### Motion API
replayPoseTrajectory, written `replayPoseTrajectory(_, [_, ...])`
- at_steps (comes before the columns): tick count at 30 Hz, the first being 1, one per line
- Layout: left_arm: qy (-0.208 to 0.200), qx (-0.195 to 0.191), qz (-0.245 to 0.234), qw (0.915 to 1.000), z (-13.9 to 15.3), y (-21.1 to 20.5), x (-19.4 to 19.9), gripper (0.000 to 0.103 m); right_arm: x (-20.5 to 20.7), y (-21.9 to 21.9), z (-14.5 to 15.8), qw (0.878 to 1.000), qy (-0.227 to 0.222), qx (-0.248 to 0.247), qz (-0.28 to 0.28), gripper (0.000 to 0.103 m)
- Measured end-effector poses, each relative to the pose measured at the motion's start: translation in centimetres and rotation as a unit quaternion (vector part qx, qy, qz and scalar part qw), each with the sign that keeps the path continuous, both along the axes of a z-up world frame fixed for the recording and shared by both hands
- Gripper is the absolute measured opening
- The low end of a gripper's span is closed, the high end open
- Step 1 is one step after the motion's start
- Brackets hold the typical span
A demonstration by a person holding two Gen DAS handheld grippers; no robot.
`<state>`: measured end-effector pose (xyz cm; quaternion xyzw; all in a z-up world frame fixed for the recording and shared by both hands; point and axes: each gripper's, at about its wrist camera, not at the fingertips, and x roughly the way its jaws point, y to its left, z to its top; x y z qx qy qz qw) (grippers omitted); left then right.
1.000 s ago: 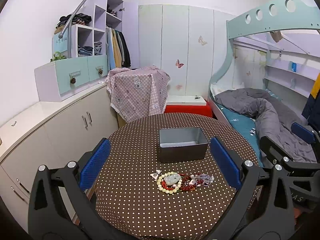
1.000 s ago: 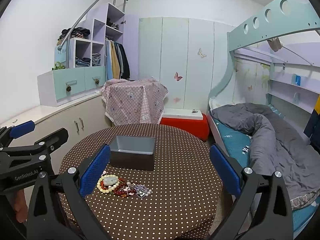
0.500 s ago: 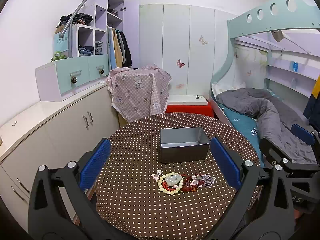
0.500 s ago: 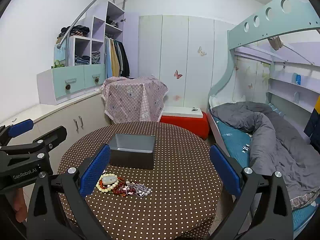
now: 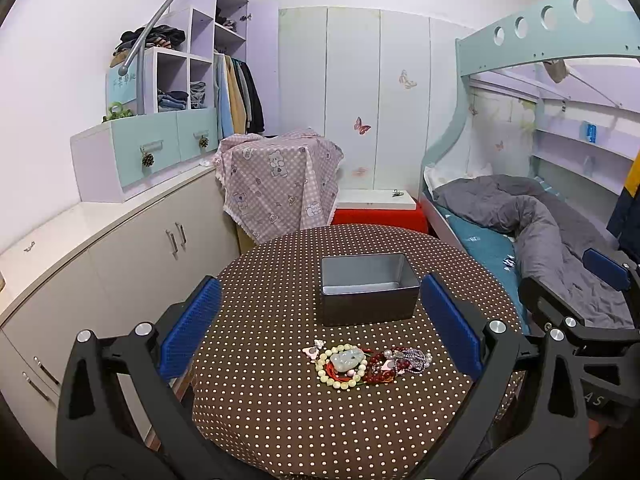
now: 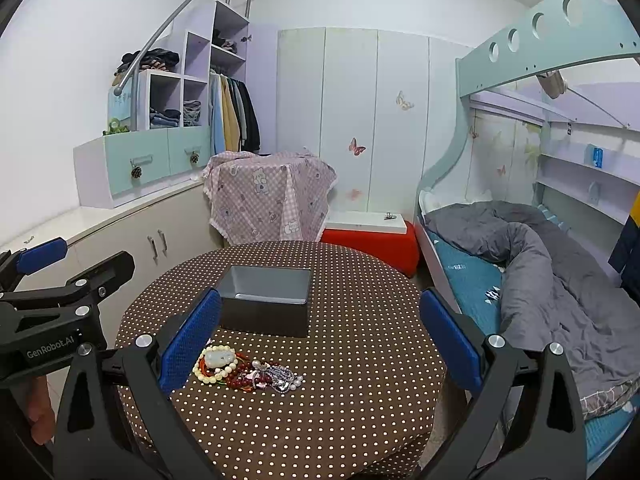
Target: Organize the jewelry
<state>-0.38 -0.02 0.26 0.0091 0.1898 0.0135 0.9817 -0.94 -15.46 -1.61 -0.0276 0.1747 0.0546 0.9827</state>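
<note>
A pile of jewelry [image 5: 366,364] lies on a round table with a brown polka-dot cloth [image 5: 280,420]: a cream bead bracelet with a pale jade pendant [image 5: 346,361], red beads and a silvery purple piece. It also shows in the right wrist view [image 6: 244,370]. Behind it stands an empty grey metal box [image 5: 369,288], also in the right wrist view [image 6: 266,300]. My left gripper [image 5: 320,324] is open and empty, above the table's near side. My right gripper [image 6: 320,328] is open and empty, right of the pile.
White cabinets [image 5: 120,248] line the left wall. A pink checked cloth [image 5: 276,184] covers furniture behind the table. A red stool [image 5: 380,216] and a bunk bed with a grey duvet [image 5: 540,224] stand at the right.
Both grippers have drifted slightly; the table and jewelry sit a little higher in the right view. Nothing was grasped or moved.
</note>
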Motion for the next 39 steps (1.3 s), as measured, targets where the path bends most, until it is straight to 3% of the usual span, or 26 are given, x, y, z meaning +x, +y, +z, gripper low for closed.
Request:
replayPoseTrajectory(27, [-0.004,0.007,0.008,0.9999,-0.7,-0.3,0.2,0.097,0.1,-0.1,-0.2,1.0,0.002,-0.001,-0.003,0.095])
replayPoseTrajectory(39, [0.018,0.004,0.009,0.9998,-1.3,0.0,0.6,0.097,0.5,0.0,-1.0,1.0,0.02,-0.004,-0.005,0.095])
